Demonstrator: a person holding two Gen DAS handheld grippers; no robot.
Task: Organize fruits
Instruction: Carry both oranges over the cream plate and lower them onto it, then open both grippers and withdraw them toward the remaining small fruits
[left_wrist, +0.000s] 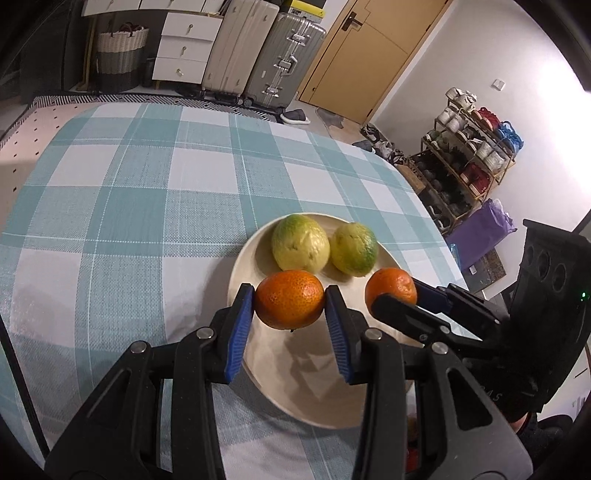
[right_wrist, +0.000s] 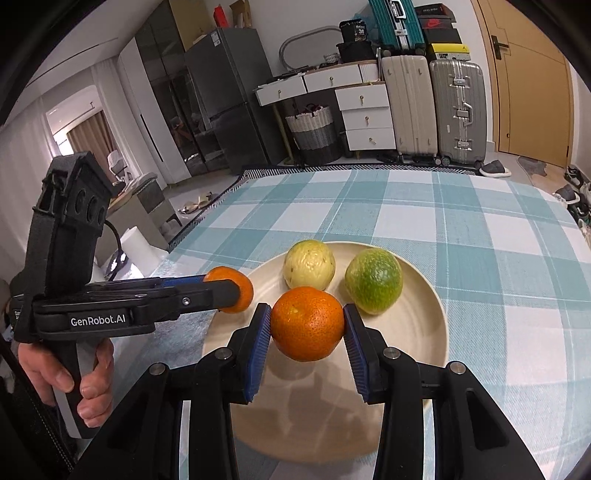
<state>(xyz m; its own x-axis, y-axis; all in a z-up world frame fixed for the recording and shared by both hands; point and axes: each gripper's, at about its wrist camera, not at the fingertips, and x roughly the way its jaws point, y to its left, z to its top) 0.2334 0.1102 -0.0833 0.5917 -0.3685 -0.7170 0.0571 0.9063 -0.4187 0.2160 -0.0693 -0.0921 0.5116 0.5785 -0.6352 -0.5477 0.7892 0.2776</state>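
Note:
A cream plate (left_wrist: 243, 266) (right_wrist: 428, 295) lies on the checked tablecloth with two yellow-green guavas (left_wrist: 300, 242) (right_wrist: 309, 264) at its far side. My left gripper (left_wrist: 289, 304) is shut on an orange (left_wrist: 290, 303), held just above the plate's near part. My right gripper (right_wrist: 307, 325) is shut on a second orange (right_wrist: 307, 323), also above the plate. In the left wrist view the right gripper (left_wrist: 399, 291) comes in from the right with its orange (left_wrist: 391, 288). In the right wrist view the left gripper (right_wrist: 231, 291) comes in from the left, a hand on its handle.
The teal and white checked tablecloth (left_wrist: 129, 192) spreads wide to the left and far side of the plate. Beyond the table stand suitcases (left_wrist: 280, 59), a white drawer unit (right_wrist: 365, 118), a basket (right_wrist: 314, 129) and a shoe rack (left_wrist: 469, 158).

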